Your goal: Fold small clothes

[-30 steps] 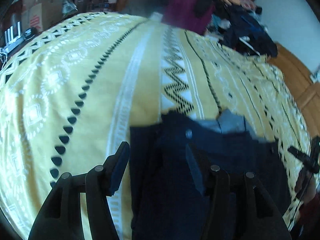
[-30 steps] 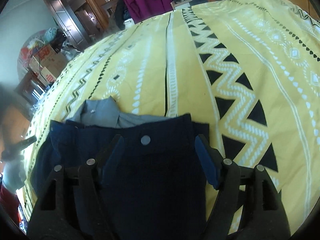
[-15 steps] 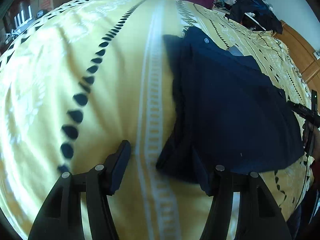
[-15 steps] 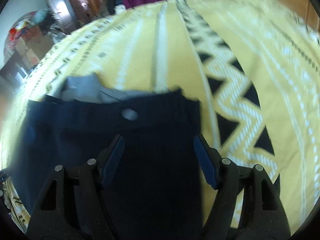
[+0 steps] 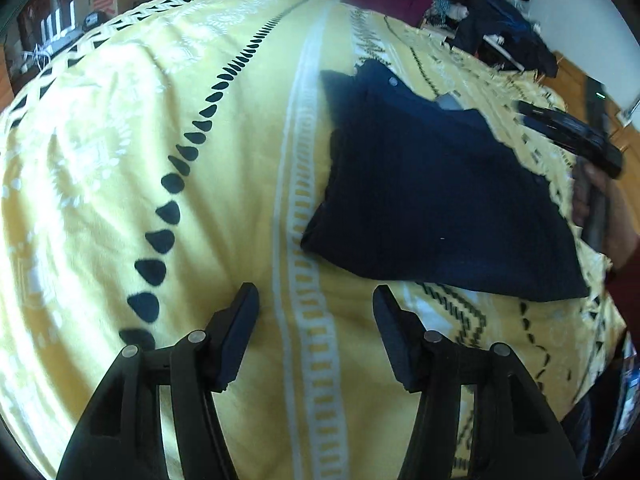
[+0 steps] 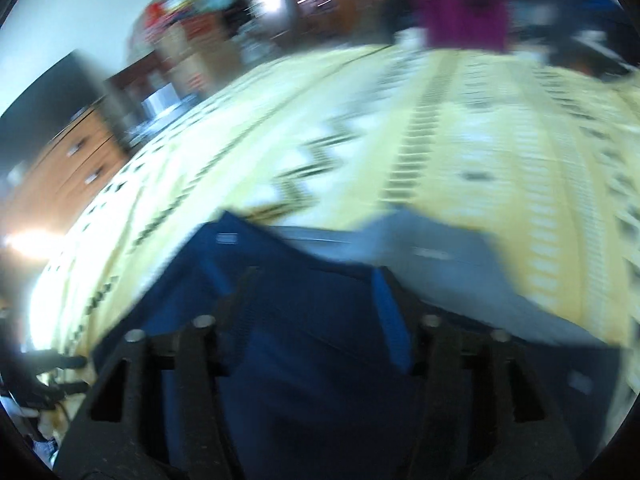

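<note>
- Navy garment (image 5: 432, 196): lies flat as a folded packet on the yellow patterned bedspread (image 5: 120, 152), toward its right side; a grey lining (image 6: 436, 256) peeks out at the waistband end beside a snap button (image 5: 393, 81).
- Left gripper (image 5: 316, 336): has drawn back off the cloth since half a second ago; fingers spread wide, empty, above bare bedspread just short of the garment's near corner.
- Right gripper (image 6: 316, 304): fingers apart over the navy cloth, gripping nothing; its view is heavily blurred.
- Reading: the fold looks laid and released, so a further fold or smoothing probably follows.
- Containers: none visible.
</note>
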A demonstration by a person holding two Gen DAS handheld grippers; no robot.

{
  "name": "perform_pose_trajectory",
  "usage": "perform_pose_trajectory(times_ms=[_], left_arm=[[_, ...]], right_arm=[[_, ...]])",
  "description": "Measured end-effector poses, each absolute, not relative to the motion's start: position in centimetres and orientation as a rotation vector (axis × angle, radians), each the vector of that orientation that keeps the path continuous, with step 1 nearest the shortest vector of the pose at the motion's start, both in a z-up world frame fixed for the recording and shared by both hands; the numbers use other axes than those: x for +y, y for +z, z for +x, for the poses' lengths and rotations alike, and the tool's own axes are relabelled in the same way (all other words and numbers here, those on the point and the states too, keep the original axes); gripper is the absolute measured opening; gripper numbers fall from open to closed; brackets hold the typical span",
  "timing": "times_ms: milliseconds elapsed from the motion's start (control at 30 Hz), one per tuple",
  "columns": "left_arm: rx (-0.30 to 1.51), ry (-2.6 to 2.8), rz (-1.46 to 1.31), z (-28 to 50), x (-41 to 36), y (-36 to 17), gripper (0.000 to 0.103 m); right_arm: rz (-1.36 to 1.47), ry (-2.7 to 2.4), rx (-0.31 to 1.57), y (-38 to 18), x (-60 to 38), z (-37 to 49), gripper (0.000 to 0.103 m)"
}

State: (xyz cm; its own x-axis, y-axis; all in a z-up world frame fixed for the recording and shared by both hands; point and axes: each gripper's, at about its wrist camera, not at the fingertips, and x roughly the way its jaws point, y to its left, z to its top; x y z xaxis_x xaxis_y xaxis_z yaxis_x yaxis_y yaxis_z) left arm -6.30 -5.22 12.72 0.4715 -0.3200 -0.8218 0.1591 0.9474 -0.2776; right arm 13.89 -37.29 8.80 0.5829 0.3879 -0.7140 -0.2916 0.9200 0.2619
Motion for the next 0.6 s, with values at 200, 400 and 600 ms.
perform_pose_trajectory(times_ms=[200,400,600], left_arm=[[1.028,-0.318,-0.261,-6.9,-3.9,12.7,0.061],[1.001,-0.400,-0.363,-8.3,-3.3,13.3,0.062],[0.959,-0.462,-0.482,-7.6,-3.2,14.0,0.062]], right_arm=[[0.103,0.456,0.952,4.5,-28.4,20.7,0.046],[0.073,0.505,0.991,0.5,-24.4,23.0,0.074],[0.026,0.473,0.969,2.2,-24.3,21.9,0.072]])
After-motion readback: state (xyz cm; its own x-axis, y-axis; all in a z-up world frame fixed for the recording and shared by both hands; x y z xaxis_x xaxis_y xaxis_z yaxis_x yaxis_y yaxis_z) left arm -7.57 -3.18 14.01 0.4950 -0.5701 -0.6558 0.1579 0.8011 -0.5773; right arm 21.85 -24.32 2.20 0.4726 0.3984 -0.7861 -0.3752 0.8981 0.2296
